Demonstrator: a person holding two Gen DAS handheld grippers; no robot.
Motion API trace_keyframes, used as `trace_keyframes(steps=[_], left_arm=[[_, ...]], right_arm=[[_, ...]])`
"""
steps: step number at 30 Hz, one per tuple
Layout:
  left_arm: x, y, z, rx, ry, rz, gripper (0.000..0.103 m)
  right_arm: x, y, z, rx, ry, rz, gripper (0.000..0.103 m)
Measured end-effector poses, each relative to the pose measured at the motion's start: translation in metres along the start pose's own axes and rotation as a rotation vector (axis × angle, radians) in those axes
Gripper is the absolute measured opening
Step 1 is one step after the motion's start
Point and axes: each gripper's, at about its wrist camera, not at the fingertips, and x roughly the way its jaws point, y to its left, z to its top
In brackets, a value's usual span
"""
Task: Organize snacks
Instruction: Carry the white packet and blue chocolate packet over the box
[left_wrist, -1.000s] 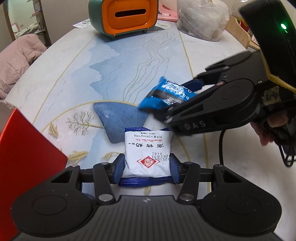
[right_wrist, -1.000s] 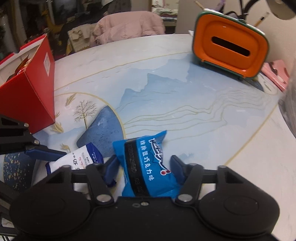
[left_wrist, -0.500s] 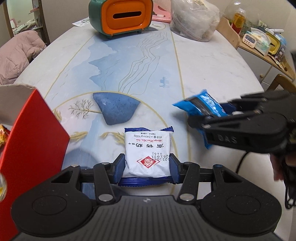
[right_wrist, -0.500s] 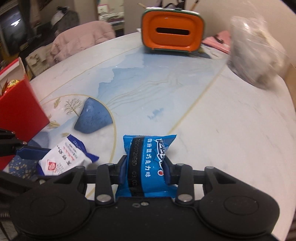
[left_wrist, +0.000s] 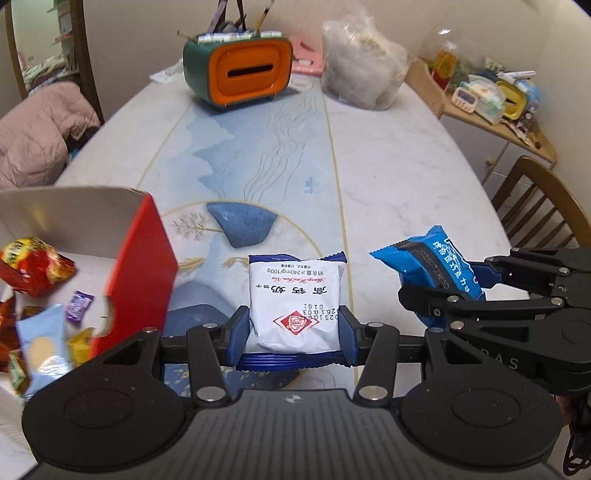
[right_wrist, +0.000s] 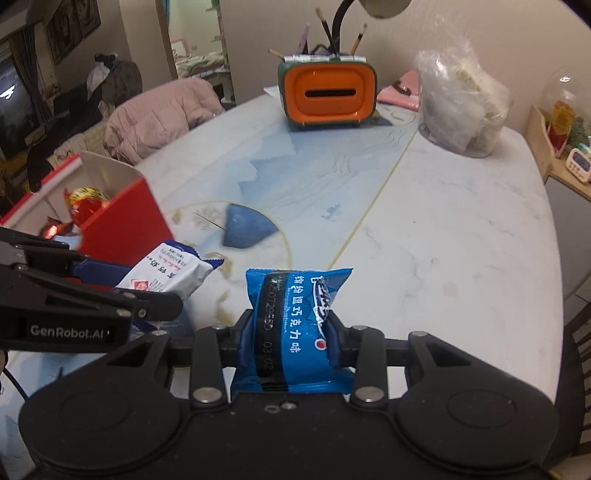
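My left gripper is shut on a white snack packet with a red diamond logo, held above the table. To its right, my right gripper is shut on a blue snack packet. In the right wrist view the blue packet is squeezed between the pads of the right gripper, and the white packet sits in the left gripper at the left. An open red box with several wrapped snacks stands at the left.
An orange and green holder and a full plastic bag stand at the table's far end. A wooden chair is at the right edge. A cluttered shelf is beyond it, and a pink jacket lies far left.
Both grippers have risen and drawn back with their packets. The right gripper closed onto the blue packet and swung out to the right. The red box's open inside has come into view.
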Motion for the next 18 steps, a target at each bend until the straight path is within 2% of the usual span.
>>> trace_keyframes(steps=[8,18], left_arm=[[-0.045,0.022,-0.010,0.024,-0.012,-0.016,0.049],[-0.089,0.074,-0.014,0.039,-0.051,-0.010,0.049]], right_arm=[[-0.041,0.046,0.000,0.024,-0.047,-0.024,0.036],[-0.060,0.110,0.011,0.046,-0.095,-0.041,0.036]])
